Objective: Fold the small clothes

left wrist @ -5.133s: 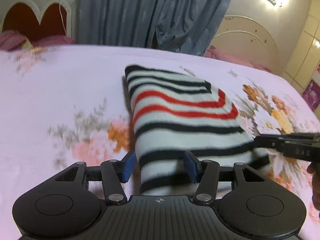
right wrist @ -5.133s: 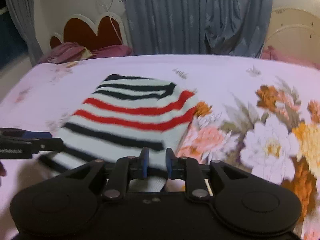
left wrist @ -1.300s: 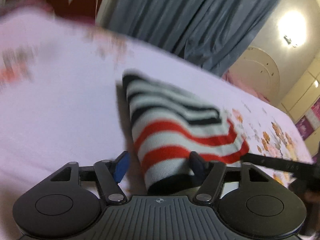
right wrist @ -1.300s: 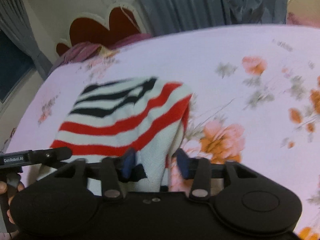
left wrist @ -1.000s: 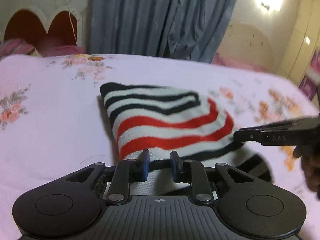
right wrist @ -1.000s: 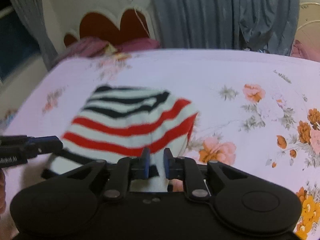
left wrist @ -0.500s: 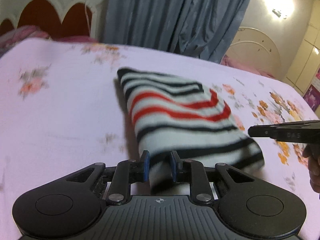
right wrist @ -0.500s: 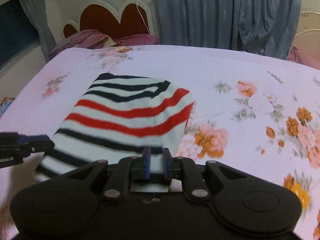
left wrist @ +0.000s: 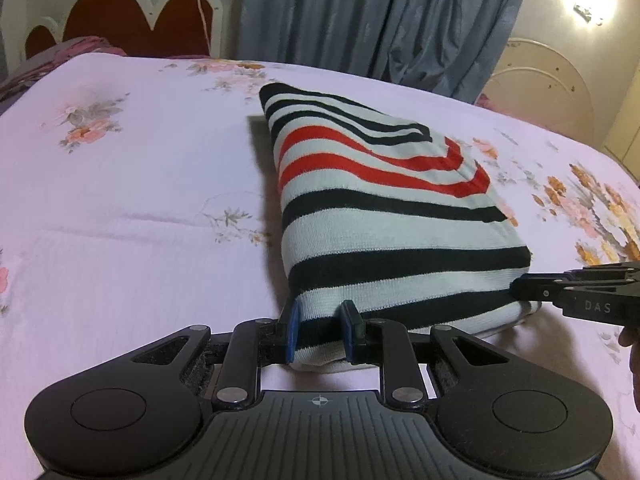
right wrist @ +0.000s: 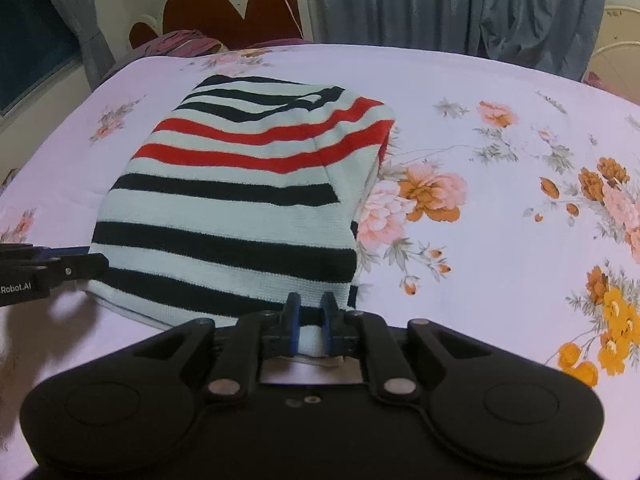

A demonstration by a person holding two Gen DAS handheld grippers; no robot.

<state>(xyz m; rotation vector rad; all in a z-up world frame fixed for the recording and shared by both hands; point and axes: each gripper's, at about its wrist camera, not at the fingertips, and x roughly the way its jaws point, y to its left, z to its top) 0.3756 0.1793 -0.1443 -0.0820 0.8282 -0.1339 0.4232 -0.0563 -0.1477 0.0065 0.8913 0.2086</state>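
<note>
Both tongs, left (left wrist: 319, 330) and right (right wrist: 309, 322), stay clamped on the striped sweater (left wrist: 384, 216) (now lower, flatter on the bed (left wrist: 132, 216)), right closing.

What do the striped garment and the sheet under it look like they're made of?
Striped garment: seemingly a soft knit, matte, with fine ribbed texture showing in the pale bands. Floral bedsheet: likely thin woven cotton or a blend, smooth, printed flowers, faint creases; the exact fibre can't be told.

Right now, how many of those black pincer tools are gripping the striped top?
2. The left gripper pinches the near hem of the striped top at its left corner; the right gripper pinches the hem at its right corner. None seems hidden.
</note>
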